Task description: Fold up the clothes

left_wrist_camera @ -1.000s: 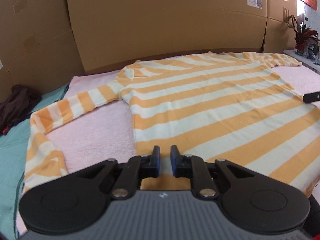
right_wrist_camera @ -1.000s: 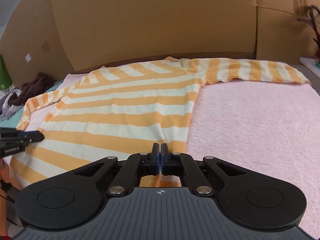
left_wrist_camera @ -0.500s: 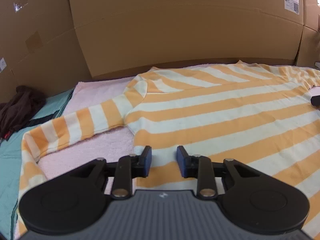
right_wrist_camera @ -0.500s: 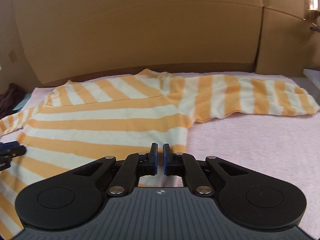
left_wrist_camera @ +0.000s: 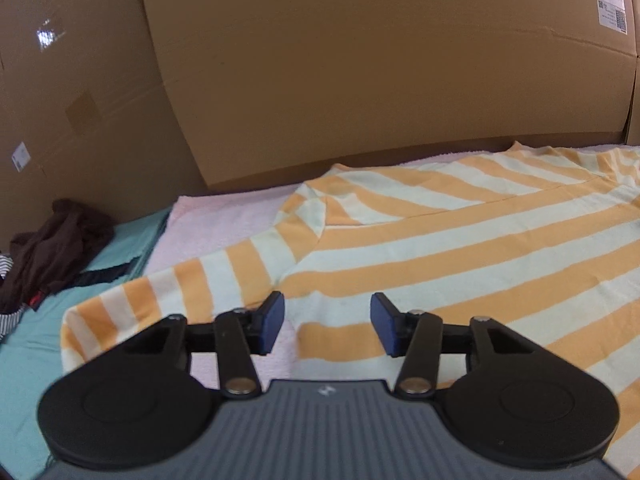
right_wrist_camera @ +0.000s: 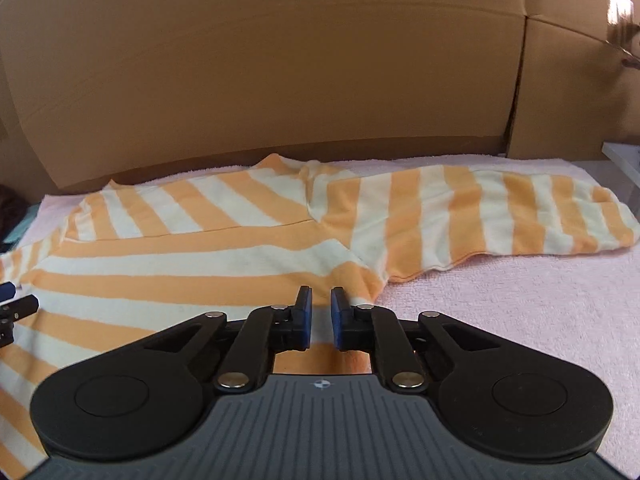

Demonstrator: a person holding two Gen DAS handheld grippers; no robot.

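A dark garment (left_wrist_camera: pixel 48 248) lies crumpled at far left on teal cloth (left_wrist_camera: pixel 24 360). An orange-and-cream striped sweater (left_wrist_camera: pixel 460 248) lies flat on a pink towel (right_wrist_camera: pixel 520 300) before cardboard boxes (left_wrist_camera: pixel 360 60). The left gripper (left_wrist_camera: pixel 327 326) is spread wide above the sweater's left armpit. The right gripper (right_wrist_camera: pixel 319 318) shows a narrow gap, empty, above its right side.

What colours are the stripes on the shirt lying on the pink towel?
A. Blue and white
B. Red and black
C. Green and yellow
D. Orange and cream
D: the shirt spread flat on the pink towel shows orange and cream bands.
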